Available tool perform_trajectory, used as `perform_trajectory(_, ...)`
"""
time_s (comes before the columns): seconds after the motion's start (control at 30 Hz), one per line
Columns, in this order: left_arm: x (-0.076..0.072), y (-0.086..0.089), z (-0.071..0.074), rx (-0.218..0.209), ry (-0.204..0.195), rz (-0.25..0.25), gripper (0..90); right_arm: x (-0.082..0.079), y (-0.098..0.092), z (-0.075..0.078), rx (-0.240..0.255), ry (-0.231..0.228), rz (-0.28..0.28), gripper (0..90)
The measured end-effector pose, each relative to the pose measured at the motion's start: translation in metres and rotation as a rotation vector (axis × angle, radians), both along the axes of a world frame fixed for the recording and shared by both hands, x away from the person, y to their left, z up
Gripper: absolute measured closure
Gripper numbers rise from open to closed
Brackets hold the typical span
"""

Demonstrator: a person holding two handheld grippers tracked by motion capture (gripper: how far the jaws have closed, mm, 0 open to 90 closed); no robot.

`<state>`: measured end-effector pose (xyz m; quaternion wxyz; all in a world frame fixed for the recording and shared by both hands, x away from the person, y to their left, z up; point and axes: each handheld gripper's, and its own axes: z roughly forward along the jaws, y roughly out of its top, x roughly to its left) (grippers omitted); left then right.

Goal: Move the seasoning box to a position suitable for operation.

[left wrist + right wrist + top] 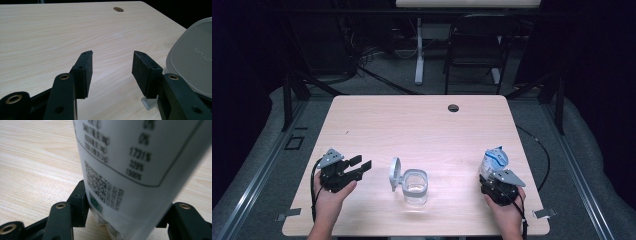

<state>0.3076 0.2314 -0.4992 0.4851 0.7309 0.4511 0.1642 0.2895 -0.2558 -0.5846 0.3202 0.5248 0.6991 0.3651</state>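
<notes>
On the pale wooden table point(422, 120), the left gripper point(360, 166) hovers with jaws apart, gripping nothing. Beside it stands a clear square plastic jar point(416, 186); its grey flip lid point(195, 62) reads "LIFE". At right, the right gripper point(493, 176) squeezes a white printed-label bottle point(140, 170) showing "1731%".

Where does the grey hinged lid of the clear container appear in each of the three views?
High view: the lid stands open left of the clear container, bottom centre.
Left gripper view: right edge, beside the right-hand jaw.
Right gripper view: not in it.
Shared landmark: the cable hole in the table.
</notes>
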Motion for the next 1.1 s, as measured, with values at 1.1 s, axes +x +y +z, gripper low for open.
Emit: perform_trajectory(1.1,0.0014,0.0039,-0.0037,-0.010,-0.001,0.027,51.5,-0.0003,-0.0055,0.0004,0.027,0.003,0.043,45.2)
